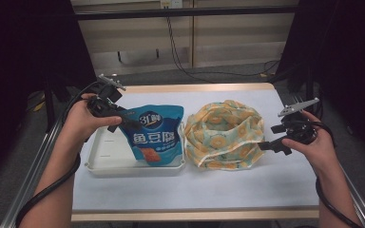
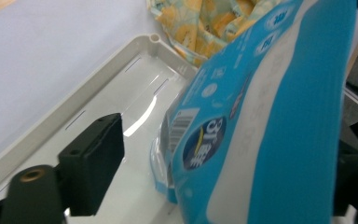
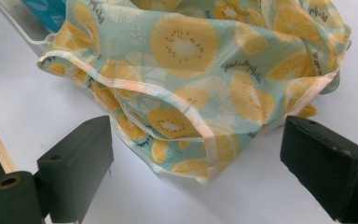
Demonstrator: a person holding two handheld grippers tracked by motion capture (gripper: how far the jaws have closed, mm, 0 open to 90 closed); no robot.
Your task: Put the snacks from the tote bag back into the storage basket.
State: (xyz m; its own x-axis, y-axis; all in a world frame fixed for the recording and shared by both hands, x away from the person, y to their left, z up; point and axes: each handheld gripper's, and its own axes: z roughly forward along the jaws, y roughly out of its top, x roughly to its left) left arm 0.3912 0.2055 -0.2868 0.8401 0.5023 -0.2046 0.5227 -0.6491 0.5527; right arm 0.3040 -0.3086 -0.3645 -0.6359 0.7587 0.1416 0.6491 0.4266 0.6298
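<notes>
A: Where is the blue foil snack pouch (image 1: 153, 134) with white lettering?

B: It leans over the shallow white plastic tray (image 1: 105, 160) on the left of the table, its top edge at the left gripper (image 1: 123, 121). In the left gripper view the pouch (image 2: 261, 121) stands between the two black jaws, which look closed against it, though the right one is mostly hidden.

A: And the right gripper (image 1: 272, 146)?

B: Jaws spread wide, holding nothing. It sits just right of the crumpled pale green fabric bag (image 1: 224, 134) with yellow fruit-slice print, which lies on the white tabletop (image 1: 266, 185) beside the tray. The right gripper view shows the bag's (image 3: 205, 84) hemmed edge between the jaws, apart from both.
</notes>
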